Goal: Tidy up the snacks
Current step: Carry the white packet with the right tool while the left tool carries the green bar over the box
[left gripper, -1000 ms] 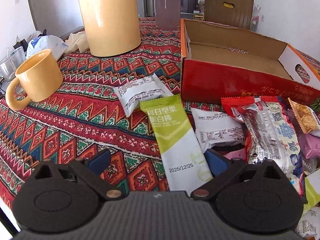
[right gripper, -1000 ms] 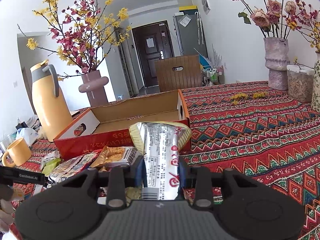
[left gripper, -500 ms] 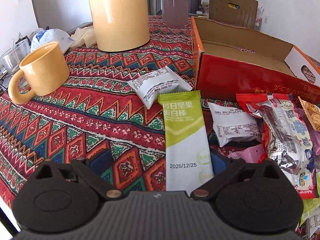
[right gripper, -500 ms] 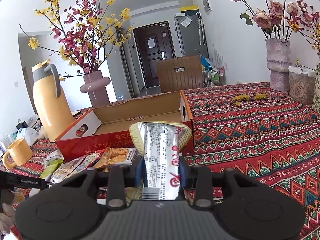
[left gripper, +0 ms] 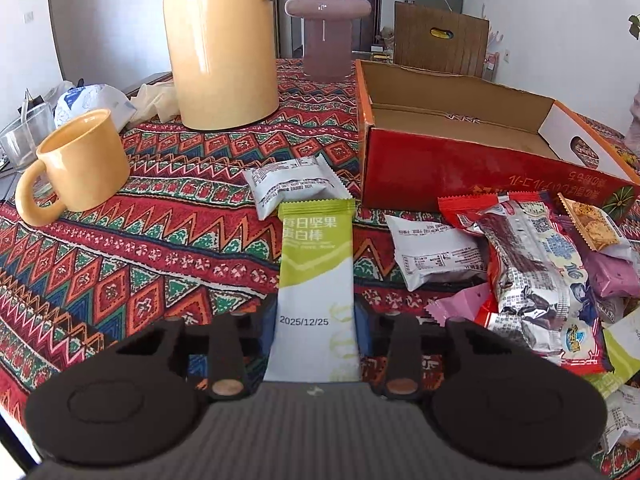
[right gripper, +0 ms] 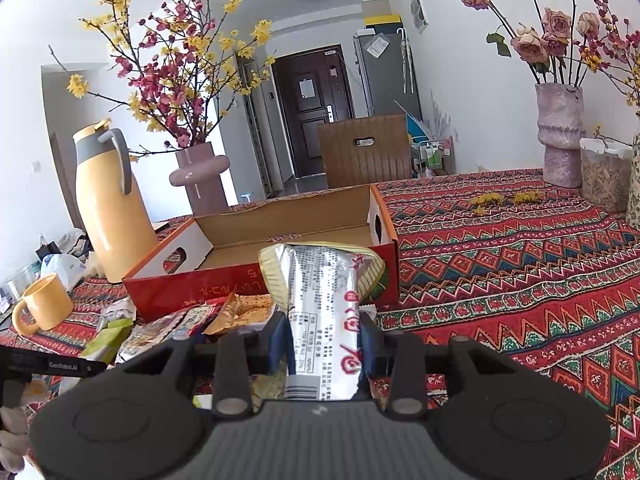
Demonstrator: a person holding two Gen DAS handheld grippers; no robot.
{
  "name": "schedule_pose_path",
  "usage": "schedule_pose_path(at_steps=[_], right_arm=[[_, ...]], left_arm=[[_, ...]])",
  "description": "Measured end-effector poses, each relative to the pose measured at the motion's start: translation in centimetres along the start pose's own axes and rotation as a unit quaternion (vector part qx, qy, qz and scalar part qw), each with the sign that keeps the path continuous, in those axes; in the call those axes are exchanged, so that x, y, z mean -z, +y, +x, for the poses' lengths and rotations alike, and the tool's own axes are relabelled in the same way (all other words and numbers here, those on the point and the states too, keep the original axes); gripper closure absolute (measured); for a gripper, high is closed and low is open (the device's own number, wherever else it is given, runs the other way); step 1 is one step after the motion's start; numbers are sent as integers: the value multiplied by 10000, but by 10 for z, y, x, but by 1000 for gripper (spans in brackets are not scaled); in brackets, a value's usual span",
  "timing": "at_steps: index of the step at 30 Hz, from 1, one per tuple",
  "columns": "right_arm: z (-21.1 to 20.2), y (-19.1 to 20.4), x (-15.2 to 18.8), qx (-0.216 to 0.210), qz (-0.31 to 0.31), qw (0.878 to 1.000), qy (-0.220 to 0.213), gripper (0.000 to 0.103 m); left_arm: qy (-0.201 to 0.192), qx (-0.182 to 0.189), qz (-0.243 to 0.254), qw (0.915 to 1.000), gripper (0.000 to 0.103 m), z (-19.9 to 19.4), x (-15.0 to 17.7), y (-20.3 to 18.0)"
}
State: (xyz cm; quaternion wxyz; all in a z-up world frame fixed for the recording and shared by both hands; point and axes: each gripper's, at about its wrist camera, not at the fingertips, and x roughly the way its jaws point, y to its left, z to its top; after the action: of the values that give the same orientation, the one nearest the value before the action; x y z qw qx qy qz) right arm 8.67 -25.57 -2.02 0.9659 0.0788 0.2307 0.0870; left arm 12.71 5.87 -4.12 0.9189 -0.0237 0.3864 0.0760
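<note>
A long green and white snack bar [left gripper: 316, 280] lies on the patterned tablecloth [left gripper: 132, 264]. My left gripper [left gripper: 314, 330] is closing on its near end, and the blue pads touch both of its sides. In the right wrist view my right gripper [right gripper: 320, 340] is shut on a silver snack packet [right gripper: 320, 304], held up in front of the open red cardboard box [right gripper: 260, 276]. That box [left gripper: 472, 160] looks empty. A pile of loose snacks [left gripper: 532, 264] lies by its front wall, with two white packets [left gripper: 292, 184] close to the bar.
A yellow mug [left gripper: 76, 164] stands at the left and a tall yellow thermos [left gripper: 220, 44] behind it. A pink vase [left gripper: 326, 28] stands at the back, another vase [right gripper: 560, 136] and a jar [right gripper: 604, 176] at far right. My left gripper's body [right gripper: 48, 364] shows at the right view's left edge.
My left gripper's jaws went from wide open to closed against the green and white bar's near end. The right gripper and its silver packet stayed still.
</note>
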Motion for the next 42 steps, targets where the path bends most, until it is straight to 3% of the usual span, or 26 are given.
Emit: schedule_pose_path(at_steps=[13, 14, 15, 21, 25, 30, 32, 37, 40, 42], right_arm=[[-8, 9, -7, -74, -49, 9999, -124, 66], [-8, 11, -9, -84, -62, 9999, -135, 66], [-7, 12, -11, -93, -72, 9998, -148, 66], [-2, 15, -22, -121, -86, 9996, -233, 66], [5, 16, -23, -143, -67, 9997, -190, 66], [9, 14, -21, -137, -39, 9998, -111, 66], [10, 14, -20, -137, -32, 9999, -98, 65], [10, 12, -18, -139, -6, 9999, -81, 65], [9, 11, -16, -133, 5, 9999, -81, 65], [9, 10, -16, -134, 17, 9999, -81, 65]], left_arm=[[-521, 27, 89, 9986, 64, -36, -10, 3], [-576, 46, 89, 9983, 68, -40, -12, 3], [-617, 79, 100, 9980, 78, -42, -14, 2], [-896, 191, 189, 9956, 79, -55, -27, -6], [-741, 199, 82, 9970, 78, -45, -28, -3], [-388, 158, -106, 9991, 42, -26, -20, 7], [-215, 162, -156, 9995, 39, -18, -18, 9], [171, 3, -148, 9997, 39, 4, -9, 6], [248, -53, -130, 9996, 45, 9, -2, 6], [219, -11, -153, 9996, 65, 6, -2, 6]])
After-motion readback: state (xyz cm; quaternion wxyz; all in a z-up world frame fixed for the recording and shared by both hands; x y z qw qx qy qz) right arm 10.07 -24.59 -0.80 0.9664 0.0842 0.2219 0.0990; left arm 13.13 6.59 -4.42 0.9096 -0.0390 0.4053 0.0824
